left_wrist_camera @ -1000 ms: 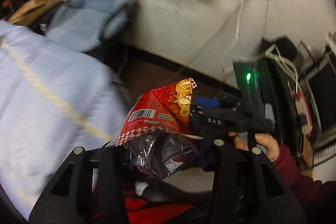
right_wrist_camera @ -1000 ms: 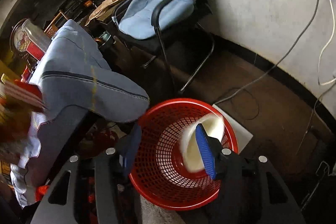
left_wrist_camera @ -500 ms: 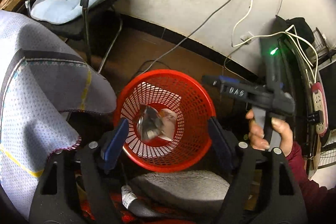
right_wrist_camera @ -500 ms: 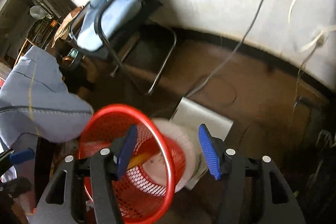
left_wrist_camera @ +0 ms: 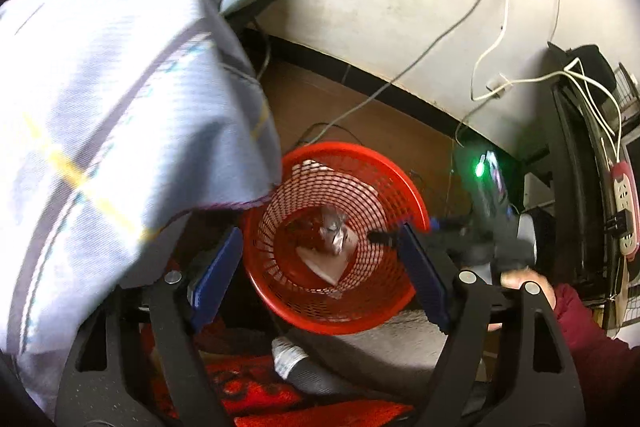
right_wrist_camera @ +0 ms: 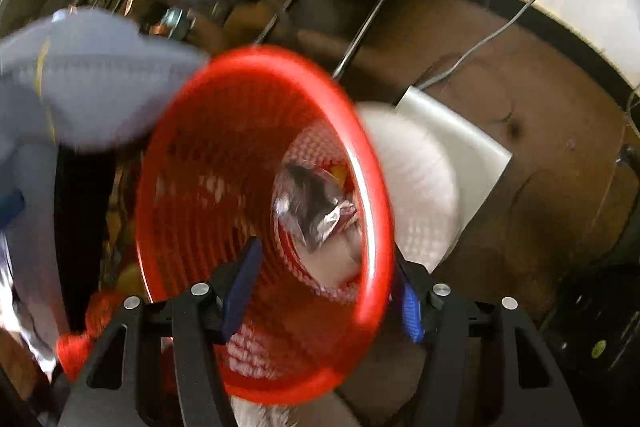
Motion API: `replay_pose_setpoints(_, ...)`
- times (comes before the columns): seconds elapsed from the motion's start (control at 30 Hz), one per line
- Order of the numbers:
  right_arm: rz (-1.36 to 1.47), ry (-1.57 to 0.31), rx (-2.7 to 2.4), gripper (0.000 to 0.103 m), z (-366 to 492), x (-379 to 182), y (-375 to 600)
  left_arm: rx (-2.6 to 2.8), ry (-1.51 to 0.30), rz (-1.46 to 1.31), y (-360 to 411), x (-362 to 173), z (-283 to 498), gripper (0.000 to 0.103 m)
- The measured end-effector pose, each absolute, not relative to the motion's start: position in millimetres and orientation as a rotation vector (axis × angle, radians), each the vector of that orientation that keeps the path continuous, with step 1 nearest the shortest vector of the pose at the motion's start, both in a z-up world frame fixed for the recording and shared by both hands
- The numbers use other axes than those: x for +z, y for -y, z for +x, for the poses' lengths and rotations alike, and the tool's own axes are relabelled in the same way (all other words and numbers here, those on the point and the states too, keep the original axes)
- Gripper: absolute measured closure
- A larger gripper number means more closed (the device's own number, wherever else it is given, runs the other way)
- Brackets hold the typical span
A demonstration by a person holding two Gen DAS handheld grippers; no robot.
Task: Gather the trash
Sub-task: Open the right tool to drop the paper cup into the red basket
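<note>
Both grippers' fingers (left_wrist_camera: pixel 424 279) apart, empty

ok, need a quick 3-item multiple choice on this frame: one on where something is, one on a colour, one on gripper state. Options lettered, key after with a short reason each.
1. Where is the crumpled snack wrapper?
A. In the left gripper
B. Inside the mesh basket
C. On the chair

2. What colour is the mesh basket?
A. Red
B. Green
C. White

3. How are the left gripper's jaws?
A. Closed on the wrapper
B. Closed on the basket rim
C. Apart, nothing between the pads

Key:
1 B, the foil-lined wrapper lies at the basket's bottom in both wrist views.
2 A, rim and mesh are bright red.
3 C, the blue pads stand wide either side of the basket, having just opened, gripping nothing.
</note>
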State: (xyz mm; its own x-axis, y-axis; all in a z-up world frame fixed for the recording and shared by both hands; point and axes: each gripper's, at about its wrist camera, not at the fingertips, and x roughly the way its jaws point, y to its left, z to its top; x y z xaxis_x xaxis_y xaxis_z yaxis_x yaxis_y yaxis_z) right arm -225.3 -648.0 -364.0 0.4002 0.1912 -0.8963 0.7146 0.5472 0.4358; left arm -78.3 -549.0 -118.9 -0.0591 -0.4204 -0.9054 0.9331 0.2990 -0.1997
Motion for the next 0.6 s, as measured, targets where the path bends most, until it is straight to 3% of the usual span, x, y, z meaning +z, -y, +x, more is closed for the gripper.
replay_pose_setpoints(0.6,1.085,-1.264,-0.259,0.051,-212.8,-379.7,620.9,-1.198,-1.085,0.542,525.2,-108.1,-67.2,0.024)
